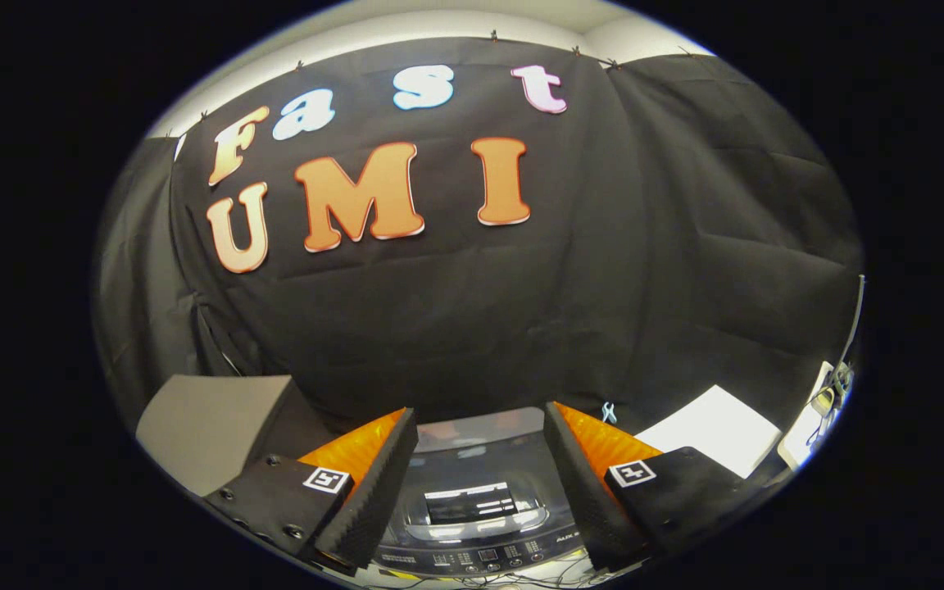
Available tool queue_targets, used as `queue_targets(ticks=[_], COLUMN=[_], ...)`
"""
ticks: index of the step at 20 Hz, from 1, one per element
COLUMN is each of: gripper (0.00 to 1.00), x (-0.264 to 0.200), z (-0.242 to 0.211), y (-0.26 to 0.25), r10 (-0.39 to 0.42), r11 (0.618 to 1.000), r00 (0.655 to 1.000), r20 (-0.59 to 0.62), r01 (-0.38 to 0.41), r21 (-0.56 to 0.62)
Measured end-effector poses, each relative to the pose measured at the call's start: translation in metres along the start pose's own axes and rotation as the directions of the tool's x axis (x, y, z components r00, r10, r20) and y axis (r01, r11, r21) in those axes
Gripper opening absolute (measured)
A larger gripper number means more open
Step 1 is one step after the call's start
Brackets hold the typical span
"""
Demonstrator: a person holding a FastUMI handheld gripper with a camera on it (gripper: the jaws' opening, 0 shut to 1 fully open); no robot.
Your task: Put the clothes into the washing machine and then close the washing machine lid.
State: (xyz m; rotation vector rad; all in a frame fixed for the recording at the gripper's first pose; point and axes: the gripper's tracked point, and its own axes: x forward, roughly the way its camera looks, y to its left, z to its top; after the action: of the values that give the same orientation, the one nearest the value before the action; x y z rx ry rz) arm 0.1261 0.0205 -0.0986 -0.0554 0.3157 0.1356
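1. Hovering above the washing machine (480, 492), the tongs (480, 483) are spread wide and hold nothing.
2. Between the fingers, the machine's glossy lid (472, 447) appears shut; it is probably rigid, best lifted at its near edge.
3. Beside the machine lies a white sheet (710, 430).
4. Clothes, presumably soft and light, should be pinched at a fold.

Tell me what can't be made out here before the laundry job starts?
- Clothes: I can't say where they are from the gripper view.
- Washing machine: its sides are covered by the open tongs; the lid looks shut, so the drum is hidden.
- Control panel: markings too small and blurred.
- Grey box beside the machine: partly behind one finger.
- White surface: cut off, what it is stays unclear.
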Motion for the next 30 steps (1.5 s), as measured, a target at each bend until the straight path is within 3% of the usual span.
queue_targets(ticks=[9,16,30], gripper=[0.99,0.99,0.99], x=[-0.066,-0.11,-0.124], z=[0.127,0.185,0.184], y=[0.008,0.023,0.021], r10=[0.016,0.041,0.012], r11=[0.998,0.996,0.996], r00=[0.978,0.951,0.948], r20=[0.21,0.305,0.317], r01=[-0.004,-0.013,0.018], r21=[-0.058,-0.093,-0.092])
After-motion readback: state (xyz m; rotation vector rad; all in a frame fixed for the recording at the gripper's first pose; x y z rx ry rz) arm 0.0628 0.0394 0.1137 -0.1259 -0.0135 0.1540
